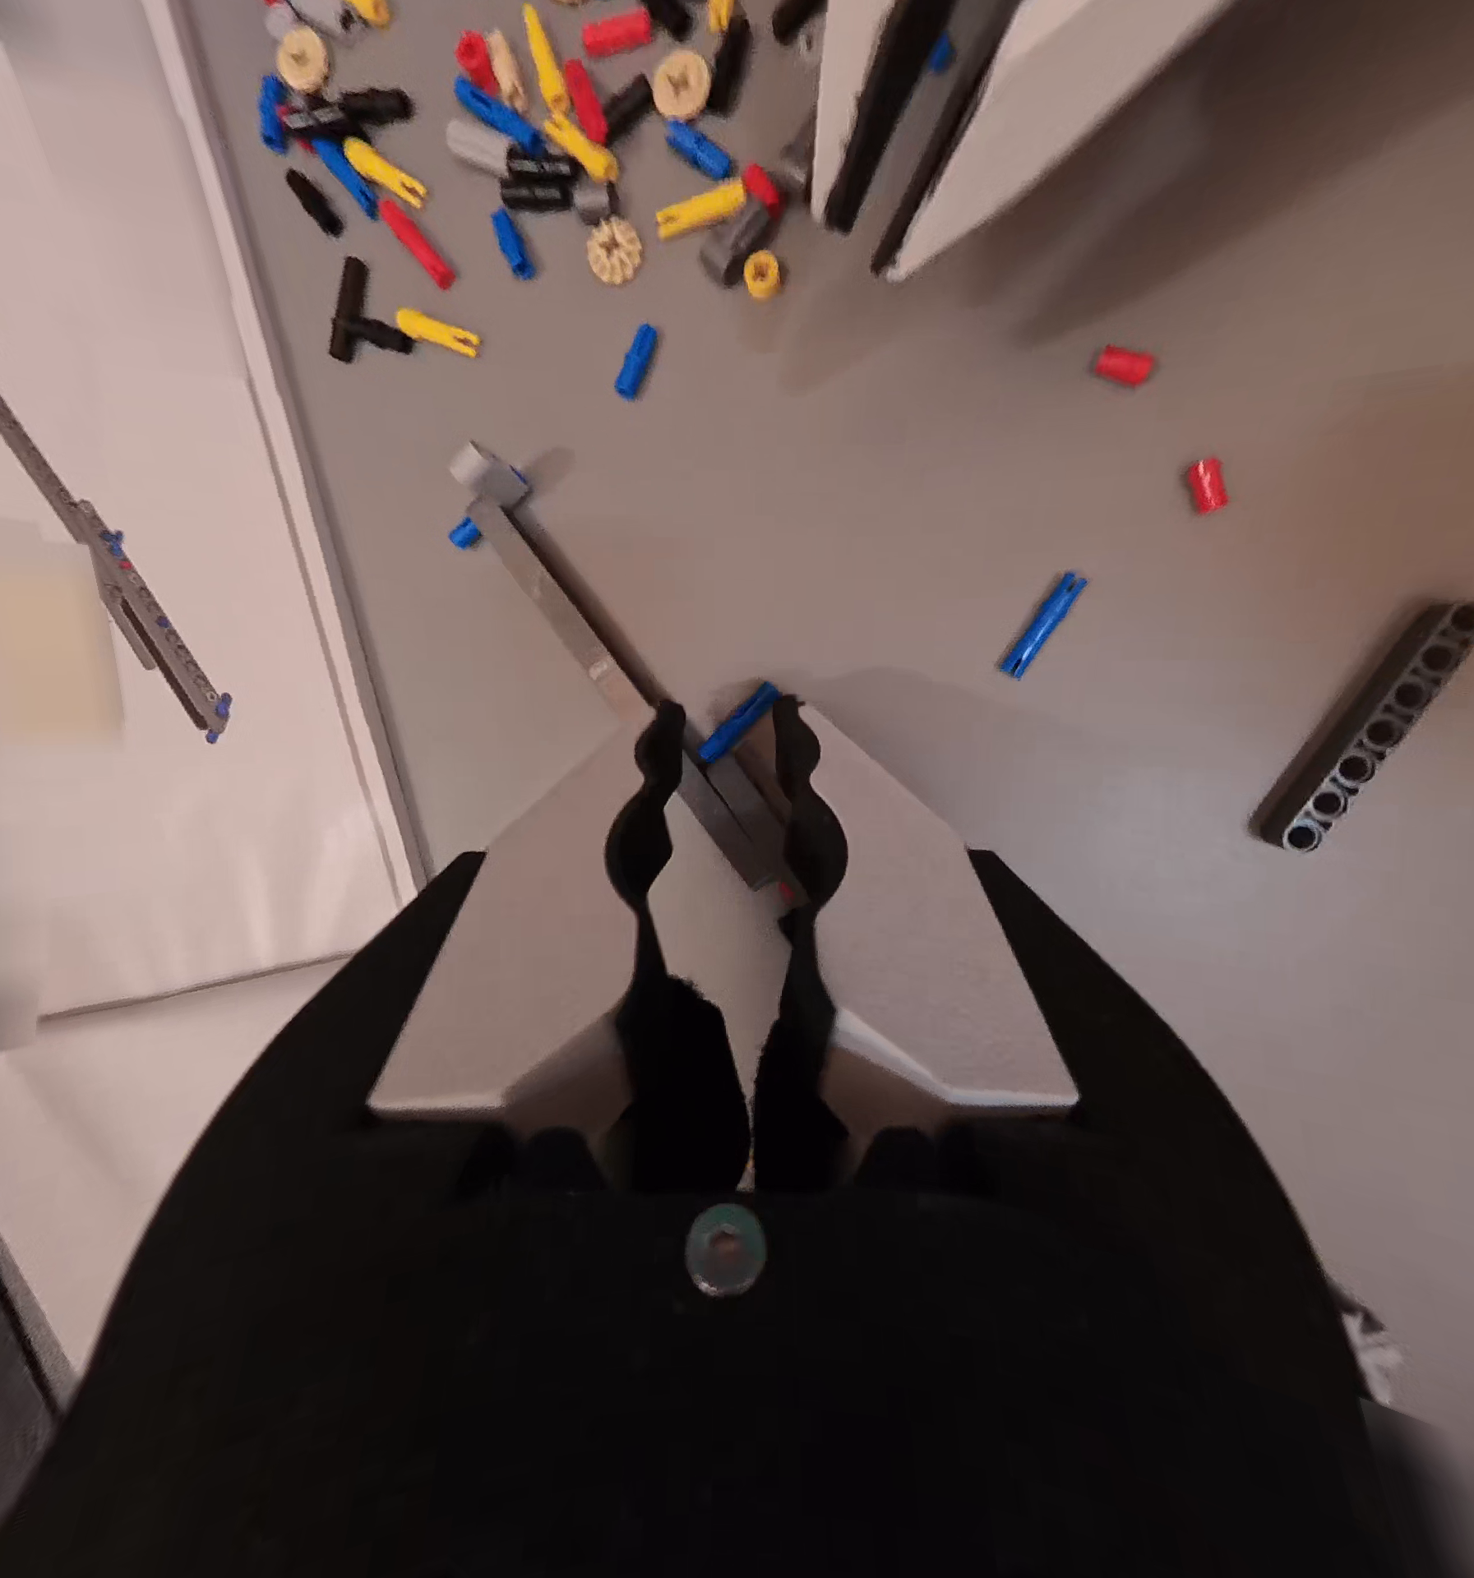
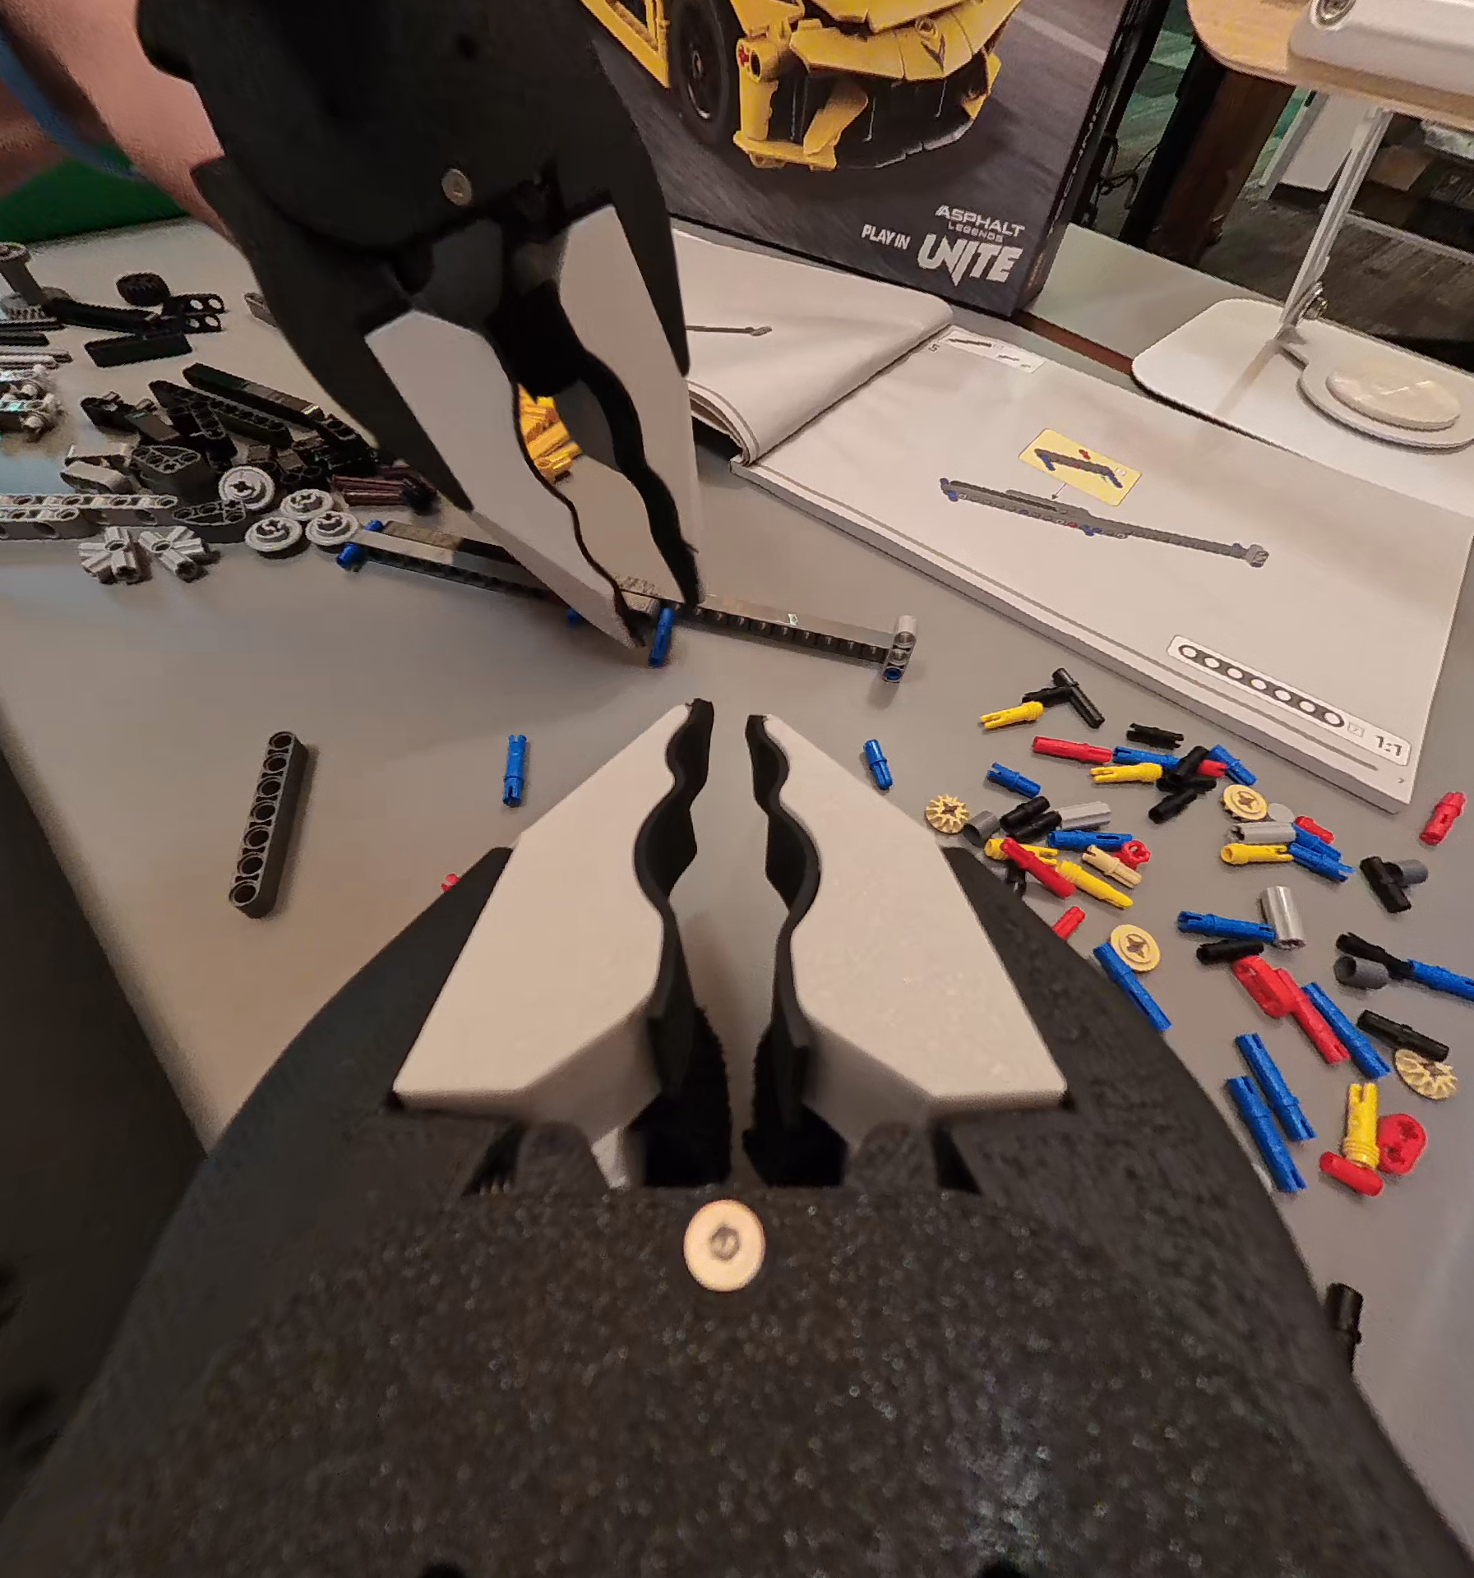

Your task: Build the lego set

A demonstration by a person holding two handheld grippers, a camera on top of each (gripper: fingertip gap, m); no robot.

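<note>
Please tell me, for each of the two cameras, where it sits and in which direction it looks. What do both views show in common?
Left wrist view: sits on the left gripper, looking steeply down at the long grey beam assembly it clamps; own fingers show.
Right wrist view: sits on the right gripper, low over the table, facing the instruction booklet and box; own fingers show.
Shared: beam assembly, left gripper, short black beam, booklet, loose pins.

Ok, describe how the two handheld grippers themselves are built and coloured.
The two look alike. The right gripper has a black, grainy-textured body with one round silver screw at its centre, and two light grey wedge-shaped fingers lined with wavy black pads. The left gripper shows the same black shell, grey fingers and wavy pads. No cables or markings show.
</note>
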